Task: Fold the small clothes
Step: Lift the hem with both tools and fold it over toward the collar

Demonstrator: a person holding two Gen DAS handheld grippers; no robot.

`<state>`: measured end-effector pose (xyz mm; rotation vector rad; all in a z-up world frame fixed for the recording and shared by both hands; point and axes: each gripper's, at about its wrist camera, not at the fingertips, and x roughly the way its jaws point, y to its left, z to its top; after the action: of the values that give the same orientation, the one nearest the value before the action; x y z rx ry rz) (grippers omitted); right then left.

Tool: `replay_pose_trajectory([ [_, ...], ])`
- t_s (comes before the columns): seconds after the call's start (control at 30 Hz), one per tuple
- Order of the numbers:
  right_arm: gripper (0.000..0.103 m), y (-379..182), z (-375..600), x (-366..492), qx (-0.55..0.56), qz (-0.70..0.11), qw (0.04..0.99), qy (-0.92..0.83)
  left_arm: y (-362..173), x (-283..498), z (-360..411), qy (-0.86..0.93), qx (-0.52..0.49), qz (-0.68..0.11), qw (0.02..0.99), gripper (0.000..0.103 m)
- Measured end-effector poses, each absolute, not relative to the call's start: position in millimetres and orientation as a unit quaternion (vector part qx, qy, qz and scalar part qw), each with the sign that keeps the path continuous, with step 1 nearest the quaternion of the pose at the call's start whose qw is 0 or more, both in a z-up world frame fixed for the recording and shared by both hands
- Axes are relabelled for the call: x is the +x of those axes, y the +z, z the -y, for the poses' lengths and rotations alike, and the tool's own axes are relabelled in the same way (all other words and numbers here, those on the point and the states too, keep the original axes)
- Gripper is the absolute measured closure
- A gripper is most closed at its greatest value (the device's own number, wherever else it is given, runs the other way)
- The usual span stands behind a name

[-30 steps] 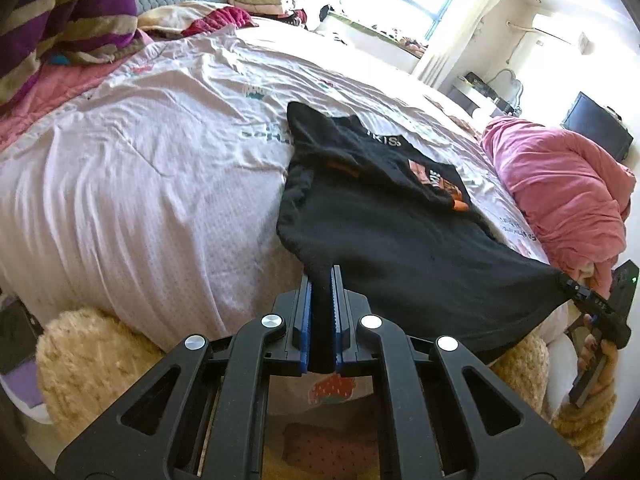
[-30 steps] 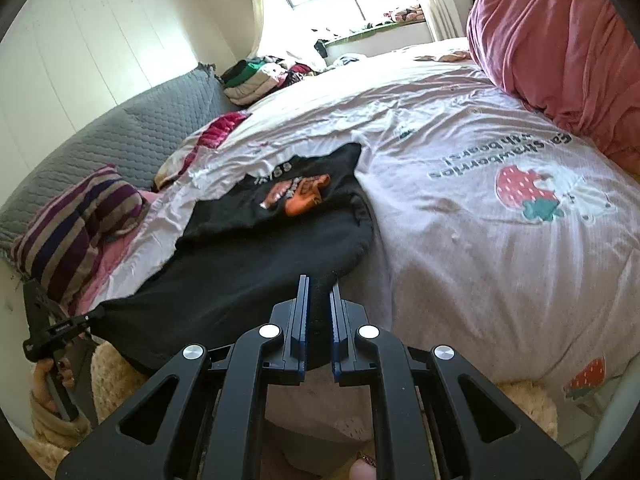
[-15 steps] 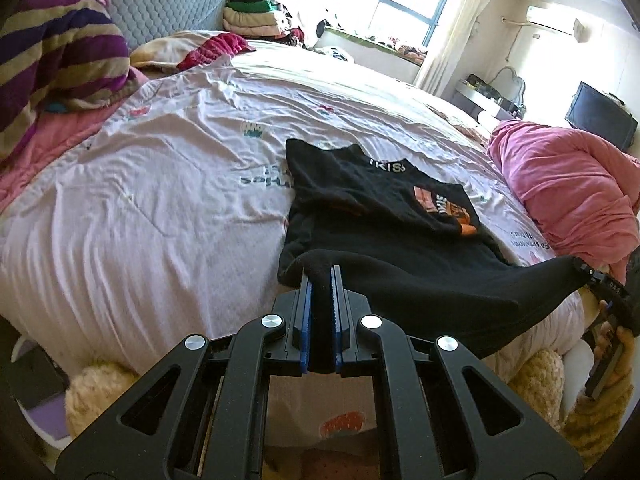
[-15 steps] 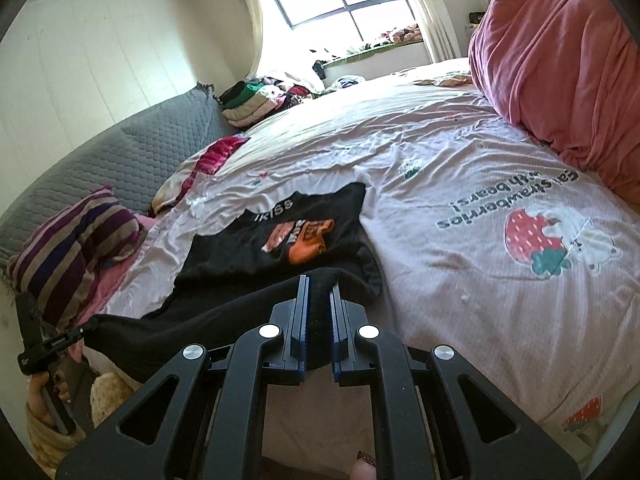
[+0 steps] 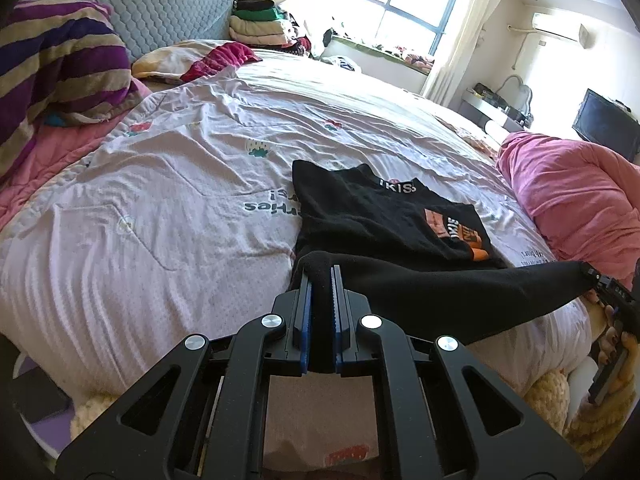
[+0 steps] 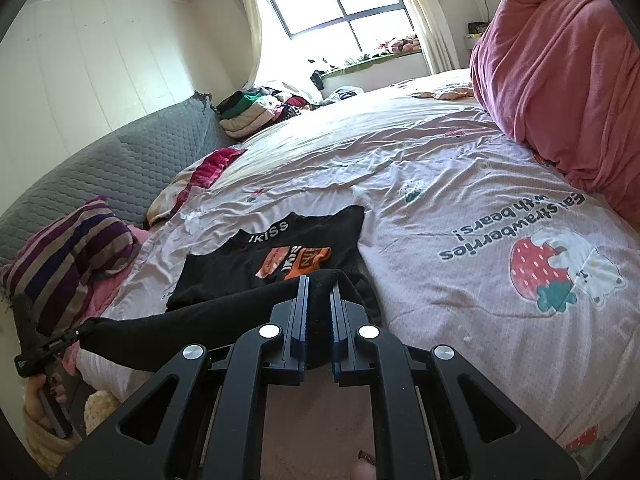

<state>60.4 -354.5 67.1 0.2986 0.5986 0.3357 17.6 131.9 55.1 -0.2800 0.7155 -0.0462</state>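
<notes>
Jaws clamped – black shirt (image 5: 384, 216) hem taut

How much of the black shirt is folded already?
Partly. The black shirt lies flat on the bedspread, sides apparently tucked in. In hand: the left gripper and right gripper each pinch a bottom corner, the hem lifted between them. Left: lay the hem over the orange print, then tidy it.

bedroom clutter check
Striped pillow (image 5: 60, 68) at the bed's (image 5: 160, 208) head edge, pink blanket (image 6: 560, 80) heaped opposite, folded clothes stack (image 5: 260, 24) at the far corner.
</notes>
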Motion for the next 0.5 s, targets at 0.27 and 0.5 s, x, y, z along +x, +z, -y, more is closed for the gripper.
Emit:
replay_pose_trajectory([
  [0.27, 0.095, 71.3, 351.4, 80.9, 0.147, -0.286, 0.933, 0.162, 59.8, 36.1, -132.5, -0.017, -0.135, -0.343, 0.929, 0.1],
  [0.5, 0.095, 78.5, 346.5, 101.8, 0.142, -0.283, 0.935, 0.161, 63.1, 51.8, -134.2, -0.014, -0.133, -0.339, 0.931, 0.1],
])
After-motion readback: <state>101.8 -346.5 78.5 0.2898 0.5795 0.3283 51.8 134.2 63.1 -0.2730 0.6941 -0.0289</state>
